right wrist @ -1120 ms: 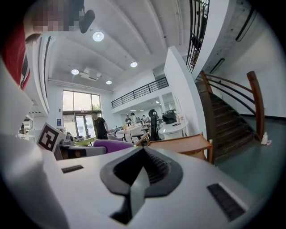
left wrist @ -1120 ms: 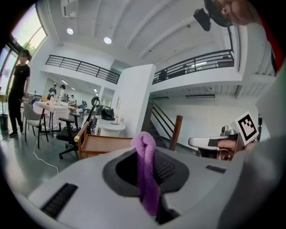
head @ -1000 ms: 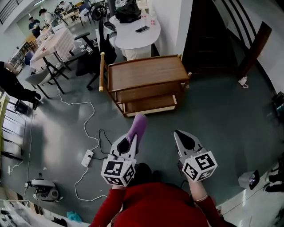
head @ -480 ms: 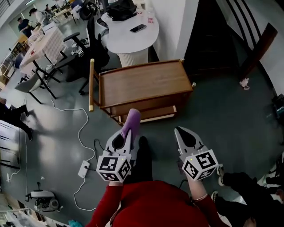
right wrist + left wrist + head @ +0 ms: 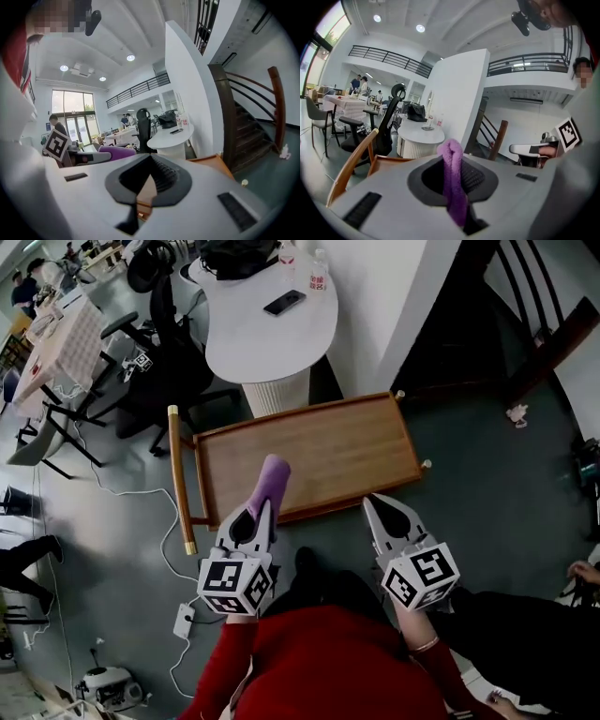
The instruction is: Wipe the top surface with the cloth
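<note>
A wooden trolley [image 5: 319, 456] with a flat top stands just ahead of me in the head view. My left gripper [image 5: 257, 514] is shut on a purple cloth [image 5: 270, 480], whose free end sticks out over the trolley's near left part. In the left gripper view the cloth [image 5: 453, 183] fills the gap between the jaws, with the trolley's handle [image 5: 349, 166] below left. My right gripper [image 5: 372, 510] hovers at the trolley's near edge, shut with nothing in it. Its own view shows the trolley's corner [image 5: 212, 164] past the jaws and the cloth [image 5: 117, 151] at the left.
Behind the trolley are a white round table [image 5: 258, 334] with a phone [image 5: 282, 303], and a black office chair [image 5: 164, 357]. A power strip [image 5: 183, 621] with cable lies on the floor at left. Dark stairs [image 5: 534, 306] rise at right. A person's dark legs [image 5: 534, 634] are lower right.
The trolley has come much closer in the head view. Both grippers now reach its near edge, and the cloth's end lies over the top. The left gripper still holds the cloth.
</note>
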`<state>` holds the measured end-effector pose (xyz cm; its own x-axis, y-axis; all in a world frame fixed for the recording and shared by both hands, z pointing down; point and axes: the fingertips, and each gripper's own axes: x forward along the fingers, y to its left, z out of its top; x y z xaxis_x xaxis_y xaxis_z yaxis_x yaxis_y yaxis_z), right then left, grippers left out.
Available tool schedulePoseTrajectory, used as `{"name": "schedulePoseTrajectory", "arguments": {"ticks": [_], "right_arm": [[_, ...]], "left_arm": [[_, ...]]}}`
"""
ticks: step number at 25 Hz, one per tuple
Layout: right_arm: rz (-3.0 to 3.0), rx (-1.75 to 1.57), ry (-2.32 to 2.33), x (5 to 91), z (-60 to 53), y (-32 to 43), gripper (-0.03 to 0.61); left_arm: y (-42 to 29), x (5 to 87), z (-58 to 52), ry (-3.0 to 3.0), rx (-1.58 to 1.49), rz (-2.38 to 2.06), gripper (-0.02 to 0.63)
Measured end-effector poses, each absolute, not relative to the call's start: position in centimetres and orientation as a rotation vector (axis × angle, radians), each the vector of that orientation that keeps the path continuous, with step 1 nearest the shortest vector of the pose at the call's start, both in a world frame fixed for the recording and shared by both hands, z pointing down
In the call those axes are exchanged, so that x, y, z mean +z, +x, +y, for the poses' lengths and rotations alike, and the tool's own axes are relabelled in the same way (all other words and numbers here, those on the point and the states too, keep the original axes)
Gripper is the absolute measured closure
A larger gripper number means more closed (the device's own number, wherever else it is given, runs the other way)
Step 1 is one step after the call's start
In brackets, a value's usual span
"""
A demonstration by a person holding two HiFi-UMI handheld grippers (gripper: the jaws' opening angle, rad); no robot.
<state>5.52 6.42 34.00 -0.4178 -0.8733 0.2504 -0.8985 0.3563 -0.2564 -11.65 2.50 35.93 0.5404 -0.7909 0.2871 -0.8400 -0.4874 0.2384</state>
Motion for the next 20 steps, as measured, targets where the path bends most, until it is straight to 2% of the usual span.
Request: {"name": "schedulePoseTrajectory", "arguments": {"ticks": [5, 9, 17, 20], "right_arm": [[-2.488, 0.6, 1.668, 34.6, 2.2, 7.1, 0.574], [-2.425, 0.627, 1.721, 35.3, 0.4, 10.1, 0.574], [-2.279, 0.679, 1.908, 35.9, 0.1, 17.0, 0.574], [-2.226, 0.729, 1.965, 36.6, 0.4, 18.6, 0.574]], "left_arm": [[-10.8, 37.1, -1.0, 2.385, 0.24, -1.328, 0.564], [-6.8, 39.3, -3.6, 2.39, 0.303, -1.183, 0.564], [14.0, 38.7, -14.0, 2.582, 0.304, -0.855, 0.565], [19.9, 40.3, -15.8, 2.582, 0.357, -0.78, 0.565]]}}
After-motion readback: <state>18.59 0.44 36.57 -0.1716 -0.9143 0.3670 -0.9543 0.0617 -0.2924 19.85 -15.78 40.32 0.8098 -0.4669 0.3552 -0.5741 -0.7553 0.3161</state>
